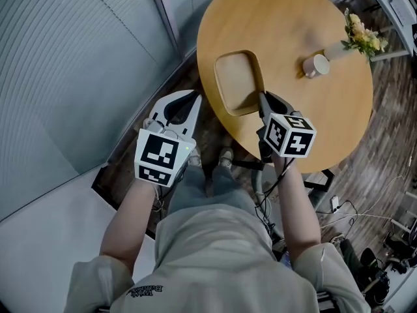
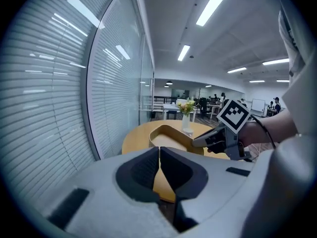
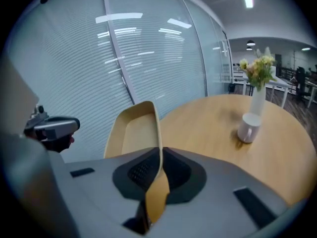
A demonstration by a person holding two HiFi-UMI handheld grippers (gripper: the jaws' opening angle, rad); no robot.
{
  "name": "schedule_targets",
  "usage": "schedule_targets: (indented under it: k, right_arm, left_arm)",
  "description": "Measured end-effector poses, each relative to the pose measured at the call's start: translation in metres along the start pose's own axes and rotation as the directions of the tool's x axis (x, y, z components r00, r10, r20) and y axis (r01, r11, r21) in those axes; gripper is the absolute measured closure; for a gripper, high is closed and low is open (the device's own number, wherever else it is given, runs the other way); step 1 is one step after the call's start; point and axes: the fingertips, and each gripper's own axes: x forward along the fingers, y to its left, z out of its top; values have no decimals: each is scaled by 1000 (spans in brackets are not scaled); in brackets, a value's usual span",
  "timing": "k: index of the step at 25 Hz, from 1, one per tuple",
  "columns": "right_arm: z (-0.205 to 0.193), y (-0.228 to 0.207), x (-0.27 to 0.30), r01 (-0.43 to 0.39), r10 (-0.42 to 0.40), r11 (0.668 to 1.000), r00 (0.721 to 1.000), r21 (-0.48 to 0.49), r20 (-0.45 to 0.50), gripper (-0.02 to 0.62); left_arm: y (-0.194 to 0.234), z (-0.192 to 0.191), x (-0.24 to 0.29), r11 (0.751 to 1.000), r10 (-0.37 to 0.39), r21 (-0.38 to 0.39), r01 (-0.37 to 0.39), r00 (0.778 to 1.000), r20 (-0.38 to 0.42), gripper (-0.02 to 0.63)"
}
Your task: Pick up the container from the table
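Container (image 1: 236, 82) at the worktop's (image 1: 287, 18) near edge is pinched by its rim in the right hand-held gripper (image 1: 263, 99), likely for lifting; the left hand-held gripper (image 1: 190, 100) idles, jaws together, empty

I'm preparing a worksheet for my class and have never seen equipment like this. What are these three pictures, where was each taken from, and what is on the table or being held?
No robot here: a person holds a hand-operated gripper in each hand. One picture comes from a camera on their head, looking steeply down. The other two come from cameras riding on each gripper, looking along its two jaws.

On the round wooden table are a shallow wooden container, a white mug and a vase of flowers.

The right gripper is clamped on the container's near rim. The left gripper is shut and empty, held beside the table.
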Motion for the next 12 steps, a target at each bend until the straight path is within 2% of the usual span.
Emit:
schedule_targets:
  k: [6, 9, 12]
  right_arm:
    - [71, 18, -56, 12, 0, 998, 983, -60, 184, 557]
    - [103, 32, -85, 15, 12, 995, 963, -97, 269, 557]
    - [134, 48, -118, 7, 40, 992, 932, -128, 360, 557]
  left_arm:
    - [-6, 59, -30, 997, 23, 74, -31, 994, 111, 578]
    - [-10, 90, -47, 992, 30, 114, -49, 985, 169, 578]
    - [-16, 124, -67, 984, 26, 166, -67, 971, 239, 578]
